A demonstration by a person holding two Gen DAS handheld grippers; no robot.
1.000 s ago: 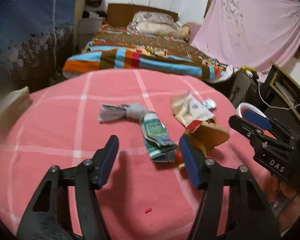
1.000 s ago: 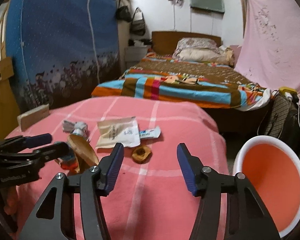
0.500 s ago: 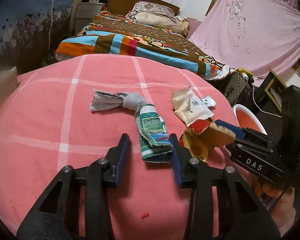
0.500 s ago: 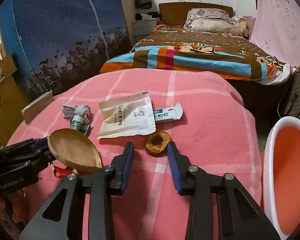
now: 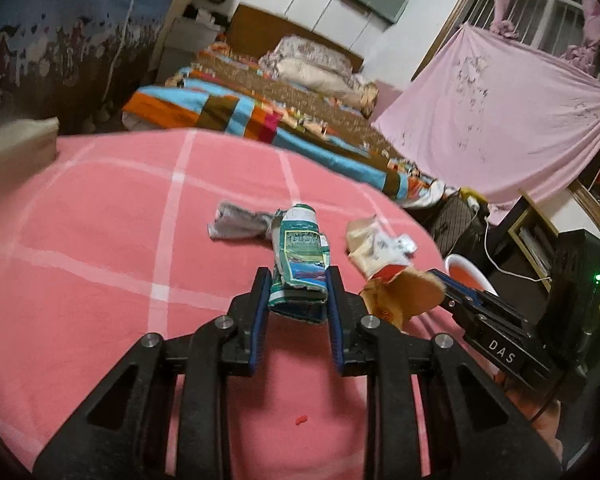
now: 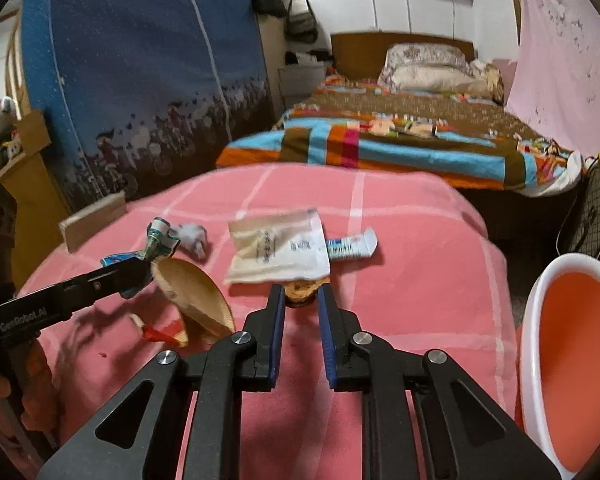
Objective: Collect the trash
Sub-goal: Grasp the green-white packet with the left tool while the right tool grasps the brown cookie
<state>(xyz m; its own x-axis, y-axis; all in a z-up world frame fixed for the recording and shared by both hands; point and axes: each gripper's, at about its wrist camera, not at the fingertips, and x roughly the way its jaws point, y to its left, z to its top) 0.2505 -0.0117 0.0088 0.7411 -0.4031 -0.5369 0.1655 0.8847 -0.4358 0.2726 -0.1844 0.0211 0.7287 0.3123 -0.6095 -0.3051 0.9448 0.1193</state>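
The left gripper [image 5: 298, 294] has just closed on the crumpled green wrapper [image 5: 300, 258]; the right gripper [image 6: 302, 300] pinches a brown scrap [image 6: 300, 292] beside it.

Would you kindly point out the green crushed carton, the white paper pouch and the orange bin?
green crushed carton [image 5: 300, 268], left wrist view, printed front face.
white paper pouch [image 6: 278, 252], right wrist view, flat middle.
orange bin [image 6: 540, 304], right wrist view, white rim.

Pink checked blanket [image 6: 400, 248] bearing litter, white paper pouch [image 6: 278, 252] lying flat, small tube [image 6: 352, 245] resting beside it, grey wad [image 6: 192, 236] sitting nearby
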